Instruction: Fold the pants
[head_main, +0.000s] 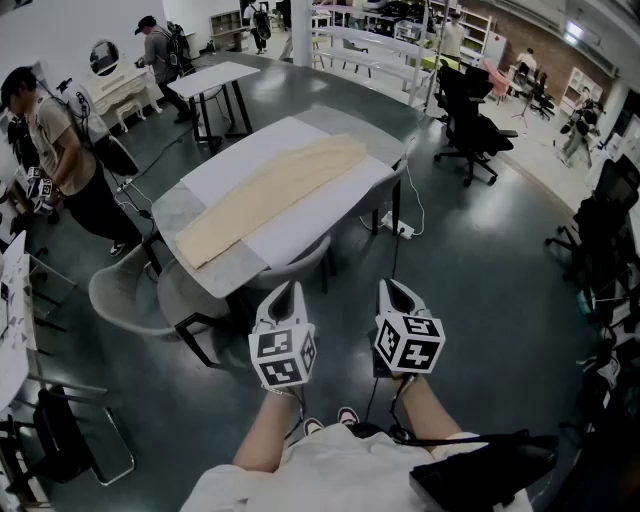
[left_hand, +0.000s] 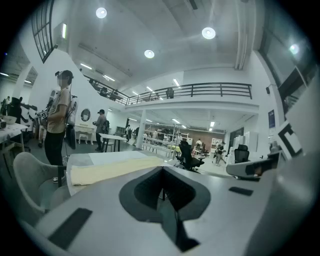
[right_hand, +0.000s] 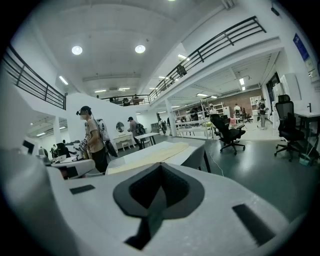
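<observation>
both claws, the left gripper and right gripper, are pinched shut and empty, well short of the table ahead, where the pants lie flat, long axis slanting away rightward, near end likelier the left's.

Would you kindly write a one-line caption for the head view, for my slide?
Both shut and empty, the left tool and right tool hover short of the table where cream pants lie flat.
</observation>
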